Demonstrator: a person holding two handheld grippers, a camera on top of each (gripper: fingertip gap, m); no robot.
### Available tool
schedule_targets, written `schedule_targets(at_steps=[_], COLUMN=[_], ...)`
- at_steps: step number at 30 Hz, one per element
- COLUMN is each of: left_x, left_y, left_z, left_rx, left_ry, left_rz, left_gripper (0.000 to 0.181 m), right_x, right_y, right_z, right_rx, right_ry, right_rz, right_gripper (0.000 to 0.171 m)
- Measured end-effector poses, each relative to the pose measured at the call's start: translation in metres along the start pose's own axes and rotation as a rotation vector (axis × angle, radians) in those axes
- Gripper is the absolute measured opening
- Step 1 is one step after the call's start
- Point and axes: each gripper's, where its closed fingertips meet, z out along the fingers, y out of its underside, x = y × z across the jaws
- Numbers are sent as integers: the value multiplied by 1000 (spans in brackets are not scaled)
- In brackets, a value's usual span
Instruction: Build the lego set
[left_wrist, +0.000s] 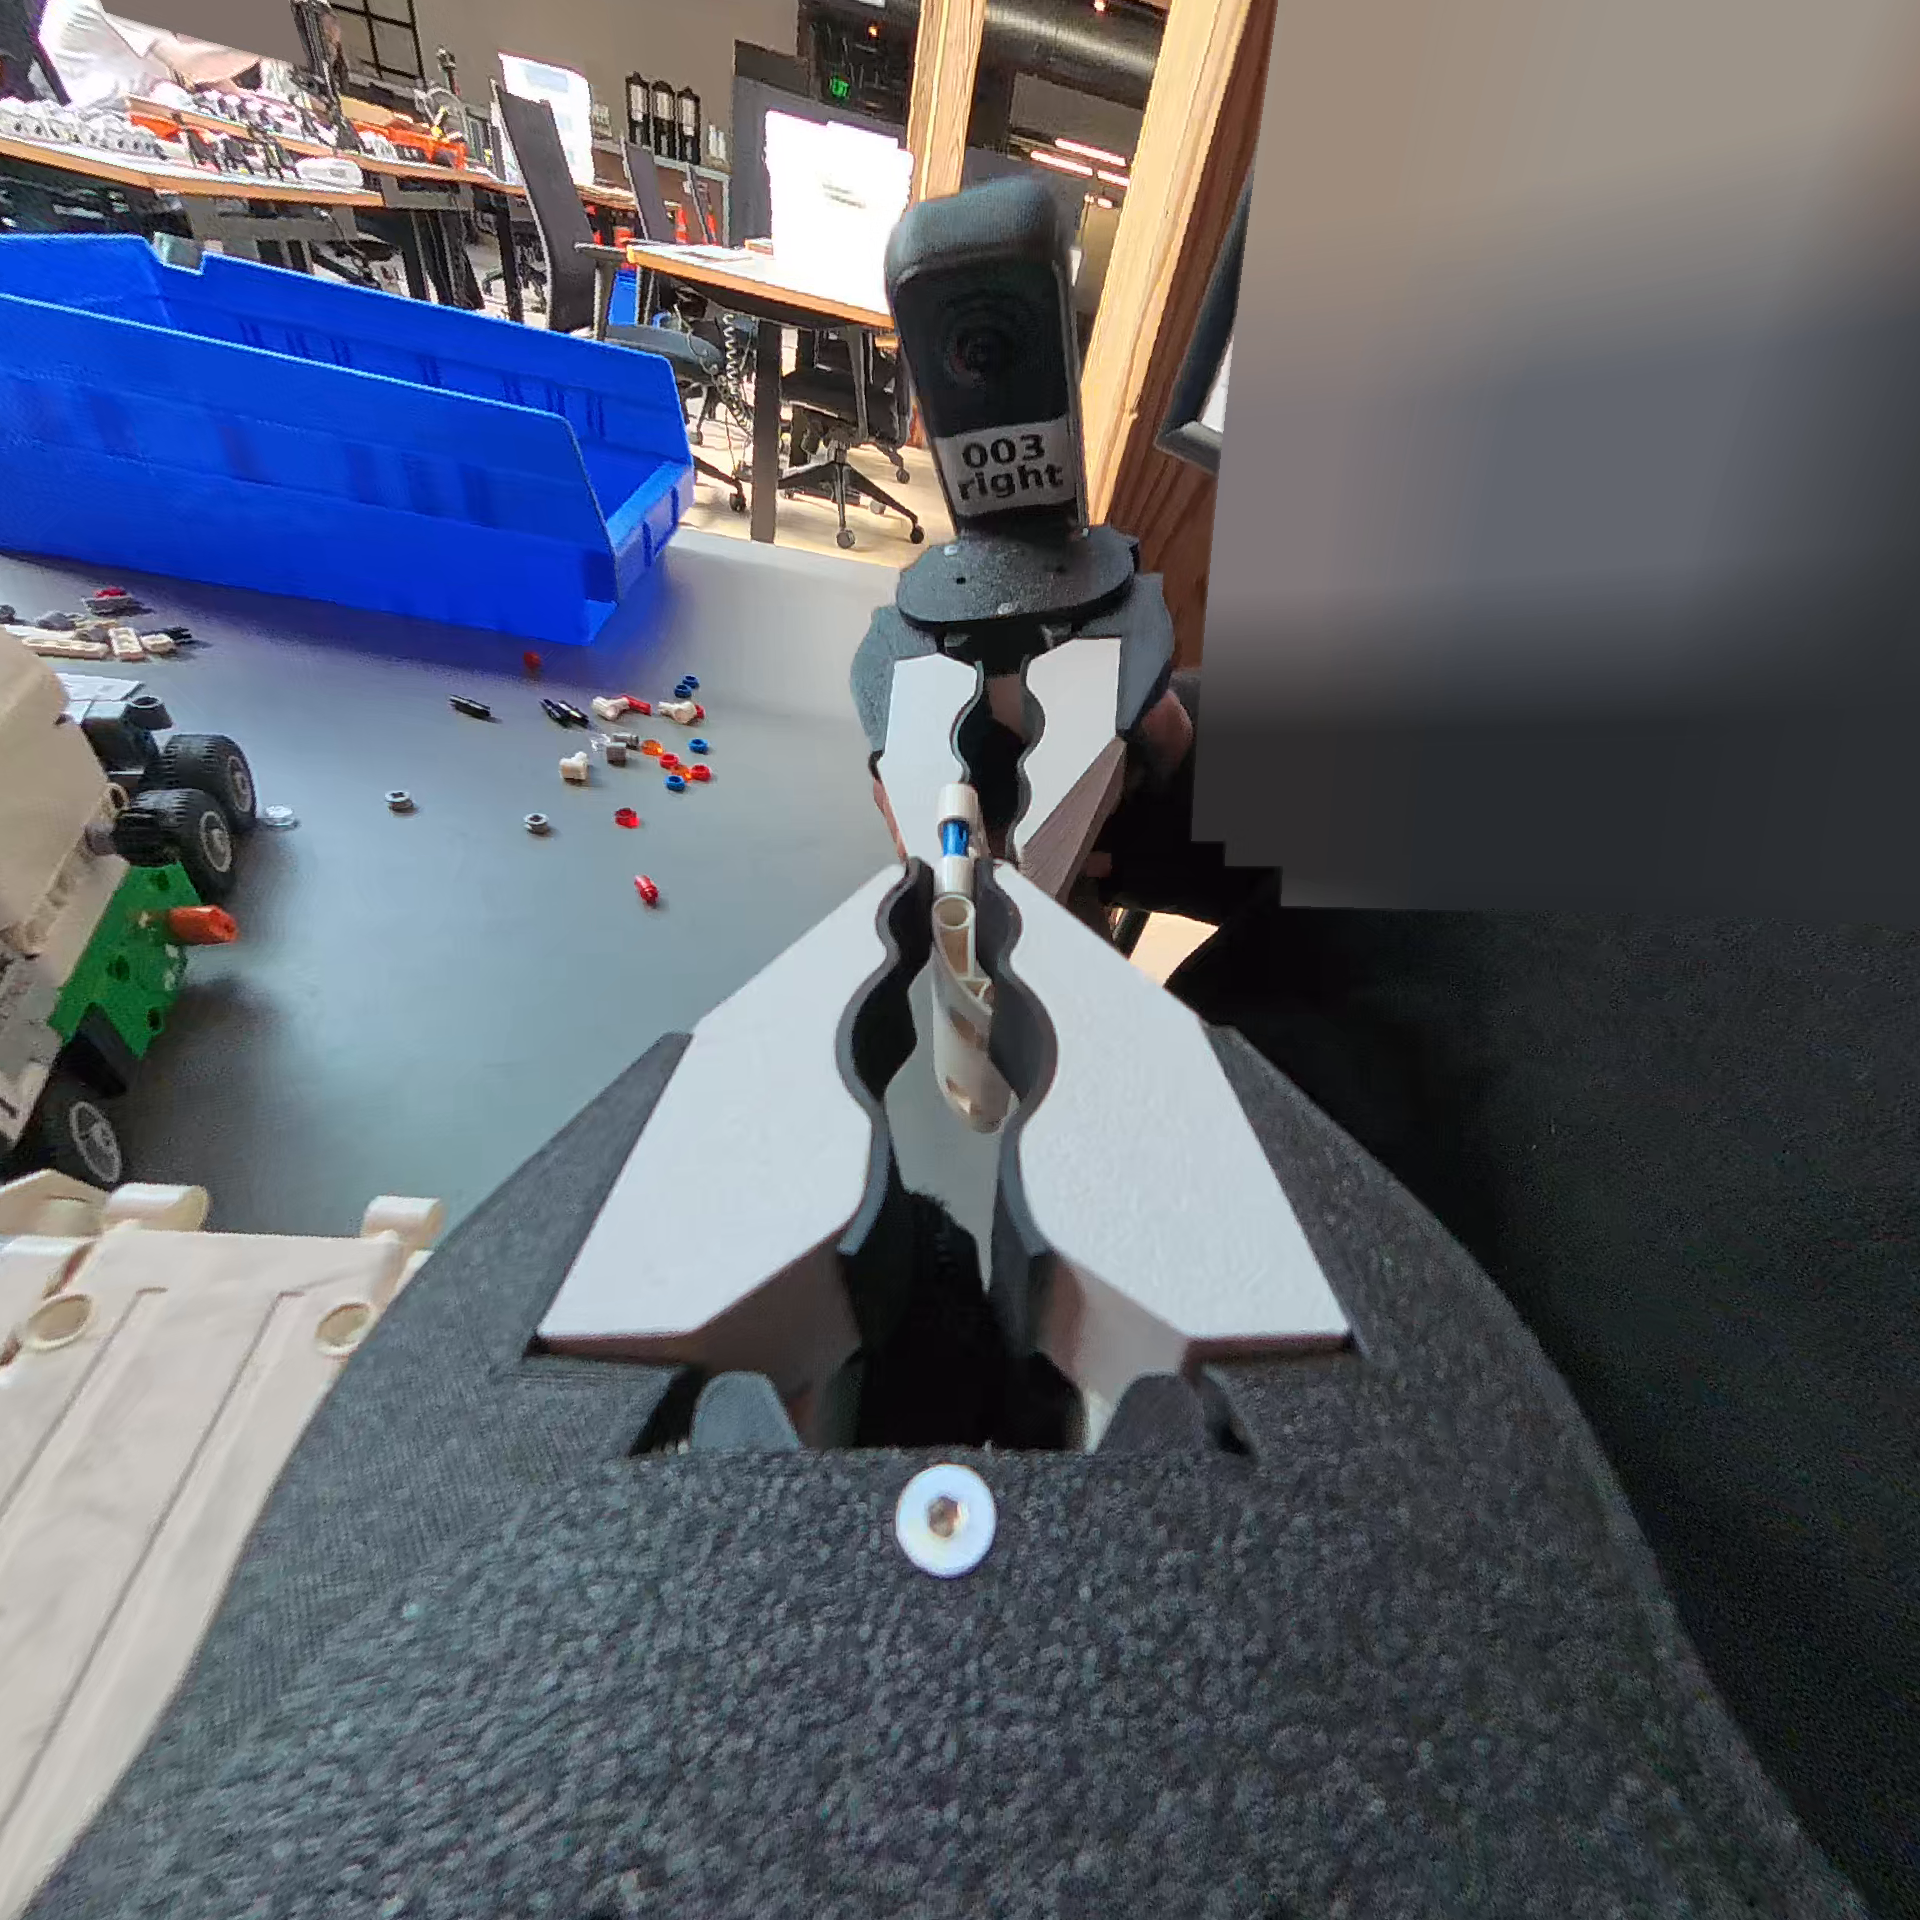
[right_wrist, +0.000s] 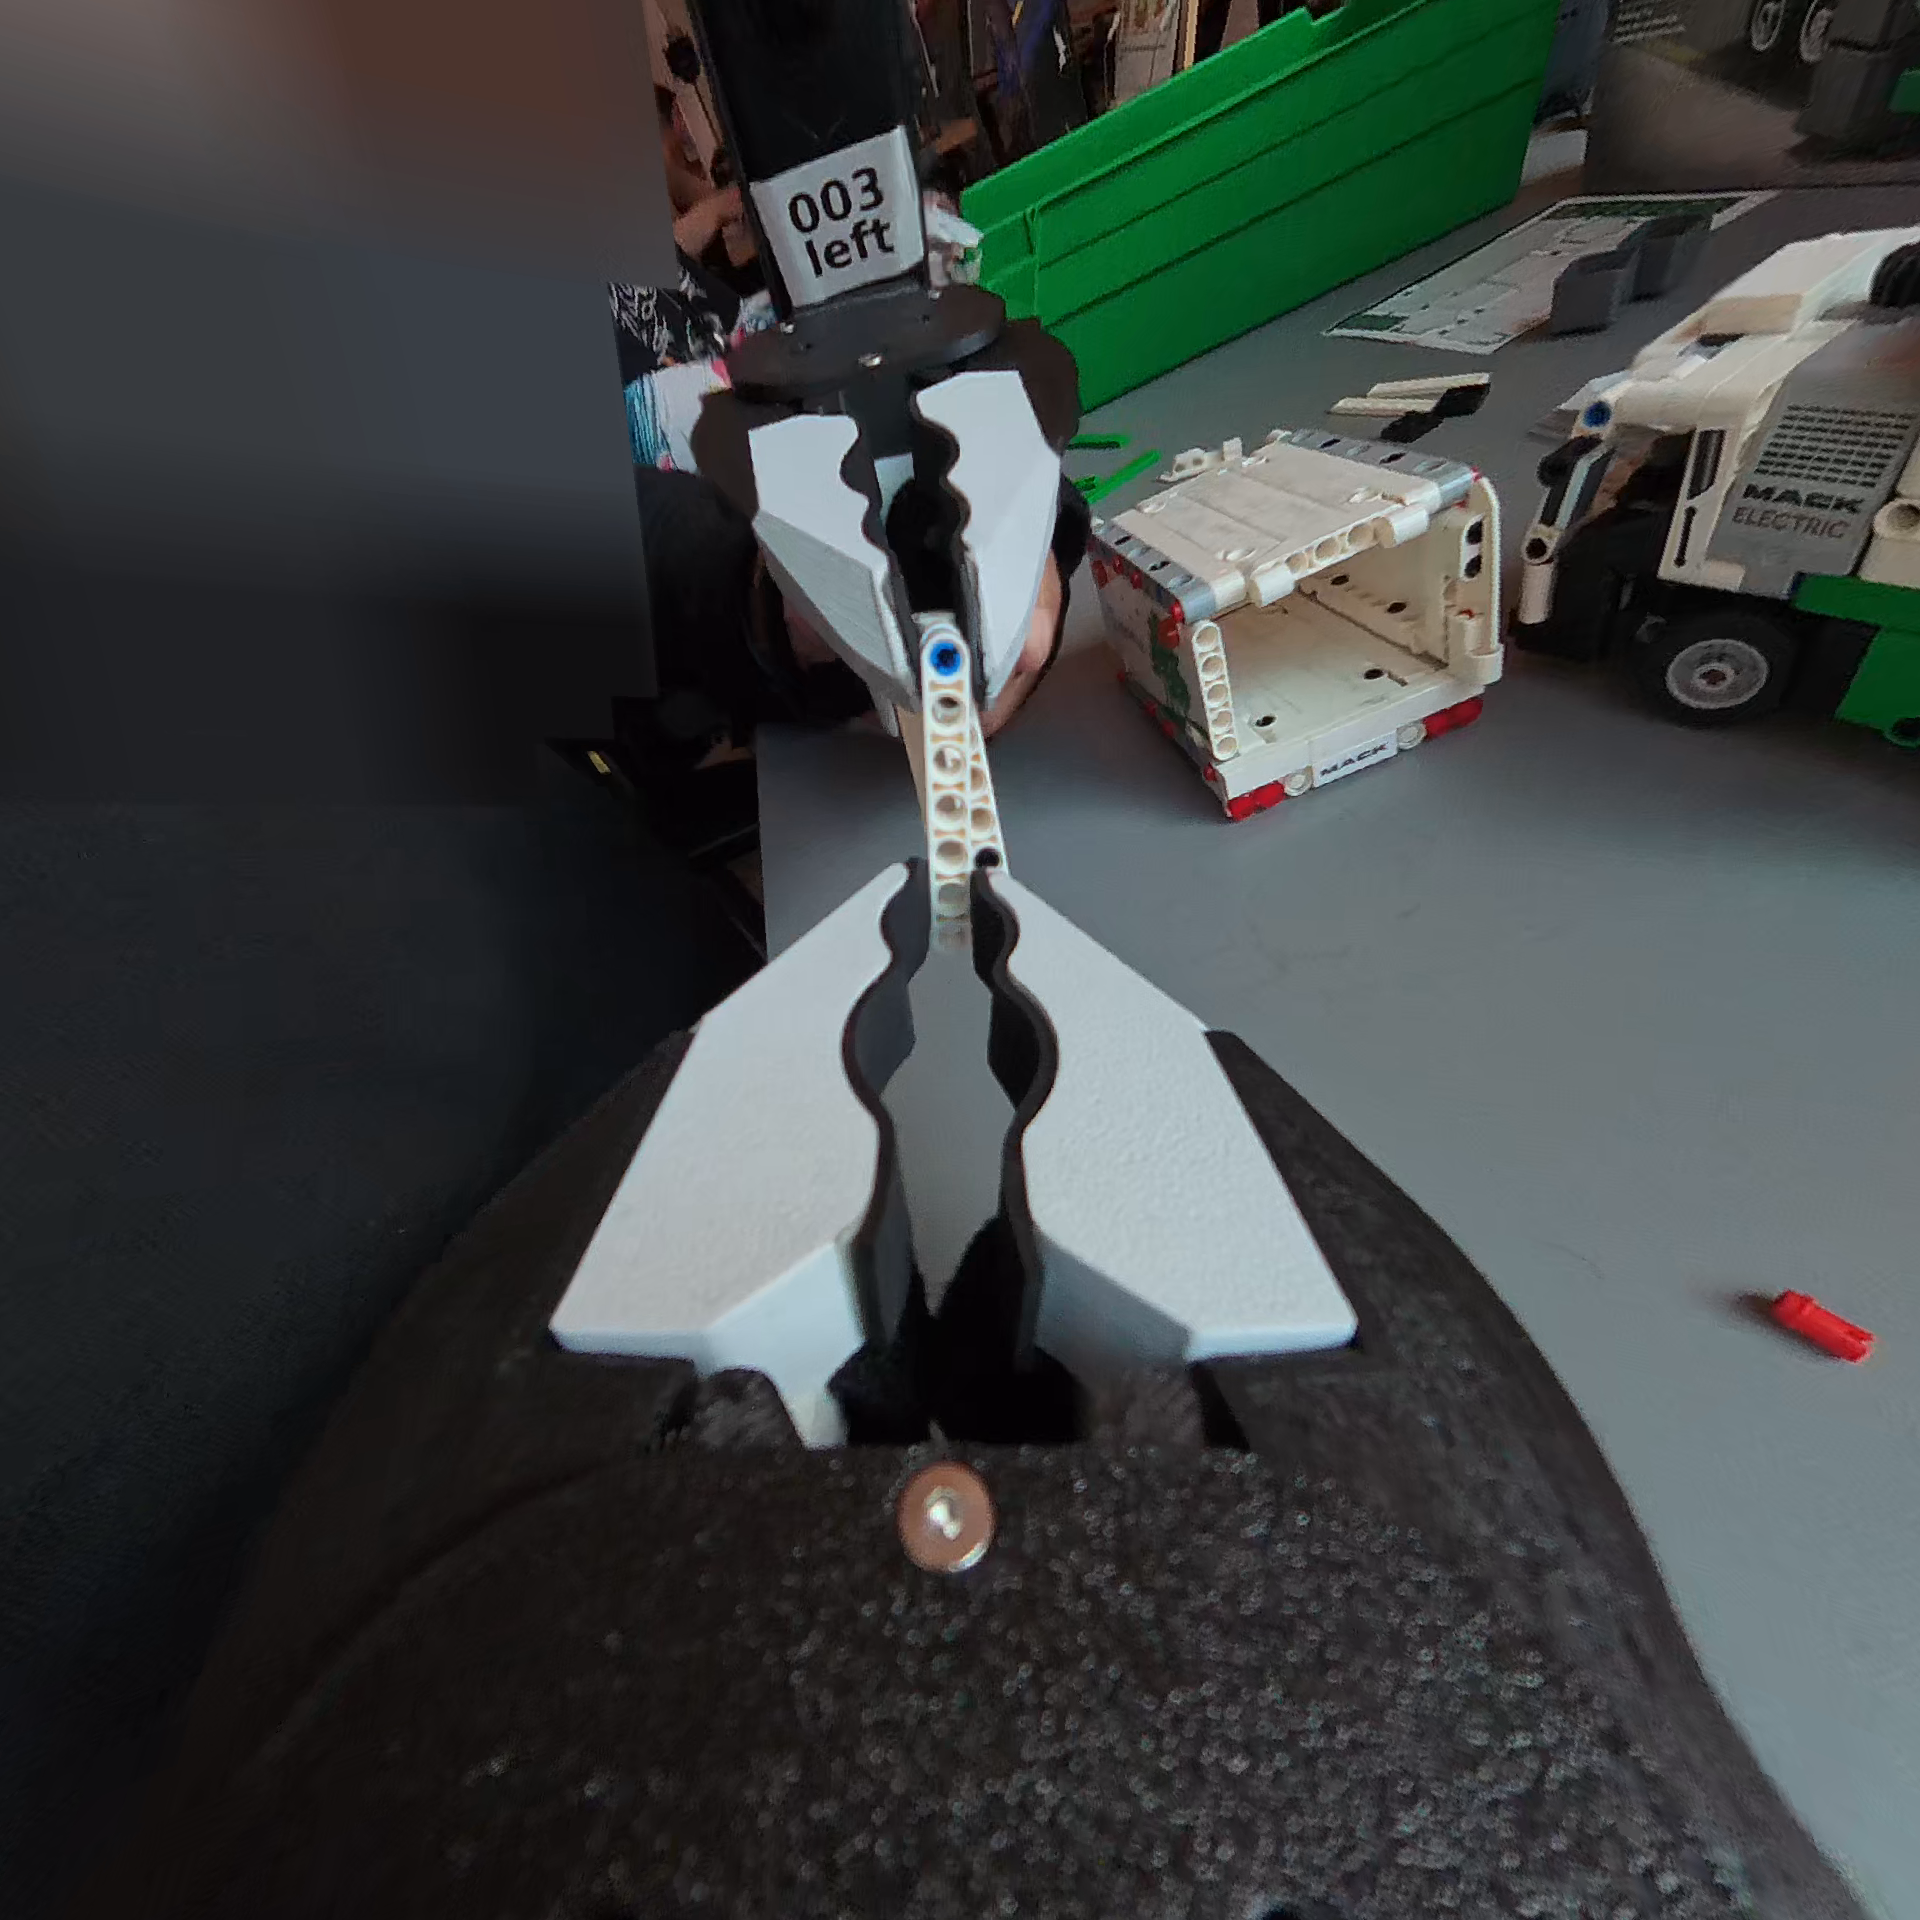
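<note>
My left gripper (left_wrist: 951, 878) is shut on a white Technic beam assembly (left_wrist: 964, 1003), held in the air off the table's near edge. My right gripper (left_wrist: 982, 805) faces it tip to tip and pinches the far end of the same assembly. A blue pin (left_wrist: 956, 836) sits in the gap between the two. In the right wrist view my right gripper (right_wrist: 951, 881) is shut on the lower end of the white beams (right_wrist: 951, 774). The left gripper (right_wrist: 940, 665) grips the upper end by the blue pin (right_wrist: 943, 657). A black pin (right_wrist: 987, 858) sticks out near my right fingertips.
A white box-shaped truck body (right_wrist: 1299, 613) and the white and green truck (right_wrist: 1766, 520) stand on the grey table (right_wrist: 1351, 1039). A green bin (right_wrist: 1247, 208), a booklet (right_wrist: 1507, 270) and a red pin (right_wrist: 1820, 1325) lie around. A blue bin (left_wrist: 312, 436) and several loose small parts (left_wrist: 623, 748) show left. My left and right fingertips are right by each other.
</note>
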Motion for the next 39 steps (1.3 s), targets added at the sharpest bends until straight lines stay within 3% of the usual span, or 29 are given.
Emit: schedule_targets(at_steps=[4, 8, 11, 15, 19, 22, 25, 26, 33, 39], left_x=[-12, -16, -22, -24, -15, -5, -7, -8, -6, -8], left_y=[-9, -18, -33, -55, -26, -10, -14, -13, -9, -5], left_z=[-6, -12, -21, -39, -16, 3, 3, 3, 0, 3], left_rx=[58, 105, 164, 297, 124, 39, 89, 88, 60, 40], left_ry=[-13, -6, -8, 8, 8, 28, 21, 19, 46, 12], left_rz=[-81, -120, -150, -175, -136, -151, -166, -164, -178, -139], left_gripper=[15, 22, 49, 63, 65, 55, 15, 10, 8, 8], right_x=[0, -1, -3, -3, 6, 5, 2, 2, -1, -3], right_y=[-16, -27, -34, -40, -58, -60, -58, -58, -45, -40], right_z=[0, 2, 0, -5, -19, -14, -5, -5, -12, -8], right_rx=[142, 225, 283, 337, 507, 516, 495, 489, 334, 282], right_ry=[-85, -119, -152, -146, -135, -119, -95, -78, -18, -32], right_rz=[213, 290, 307, 290, 332, 312, 277, 264, 51, 43], right_gripper=[6, 5, 6, 6, 6, 6, 6, 6, 12, 20])
